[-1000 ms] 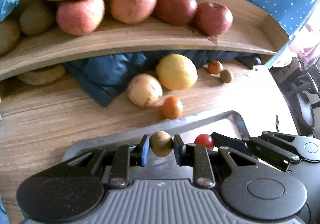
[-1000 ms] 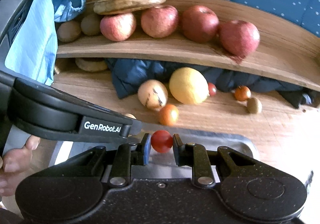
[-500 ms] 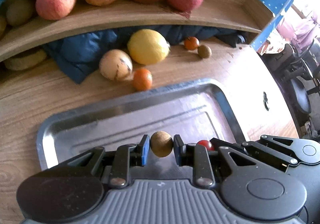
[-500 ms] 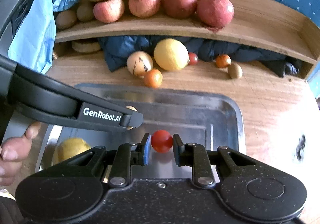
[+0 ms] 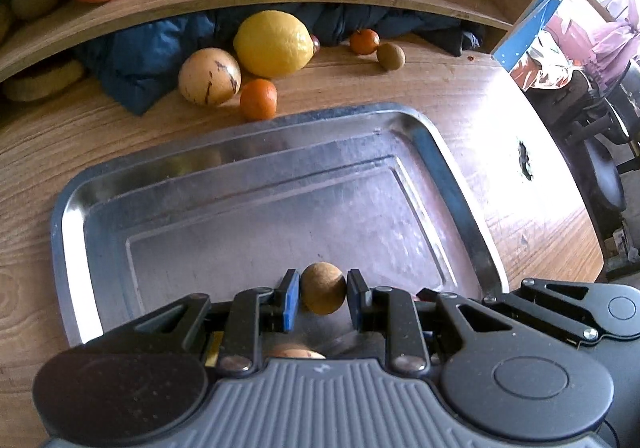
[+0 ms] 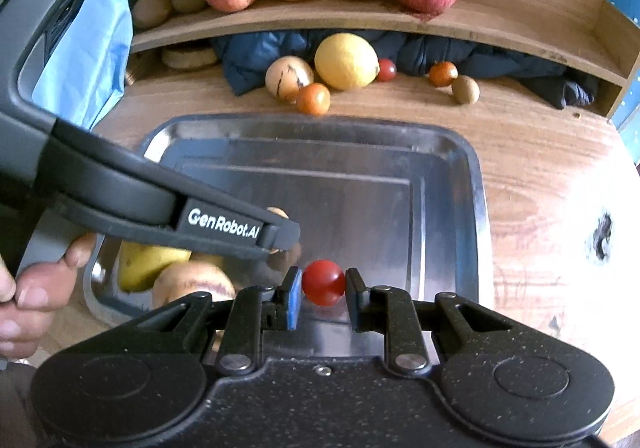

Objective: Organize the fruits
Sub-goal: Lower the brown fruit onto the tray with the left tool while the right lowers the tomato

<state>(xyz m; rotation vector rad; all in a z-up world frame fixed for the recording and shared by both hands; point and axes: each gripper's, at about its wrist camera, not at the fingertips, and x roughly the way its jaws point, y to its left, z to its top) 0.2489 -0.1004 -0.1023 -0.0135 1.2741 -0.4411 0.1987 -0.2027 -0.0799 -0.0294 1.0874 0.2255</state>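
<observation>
My left gripper (image 5: 323,294) is shut on a small brown round fruit (image 5: 322,293) and holds it over the near part of the metal tray (image 5: 460,184). My right gripper (image 6: 323,288) is shut on a red cherry tomato (image 6: 323,282) over the same tray (image 6: 472,176). The left gripper's finger (image 6: 240,226) crosses the right wrist view from the left. A yellow fruit (image 6: 148,262) and a tan round fruit (image 6: 192,282) lie in the tray's near left corner.
Beyond the tray on the wooden table lie a lemon (image 5: 274,44), a tan round fruit (image 5: 209,77), small oranges (image 5: 258,99), a cherry tomato (image 6: 386,69) and a small kiwi (image 5: 390,56). A wooden shelf (image 6: 500,20) holds apples, kiwis and bananas. Dark blue cloth (image 5: 140,52) lies under it.
Both grippers have drawn back and up from the shelf with their fruits still held. The tray has come fully into view beneath them.
</observation>
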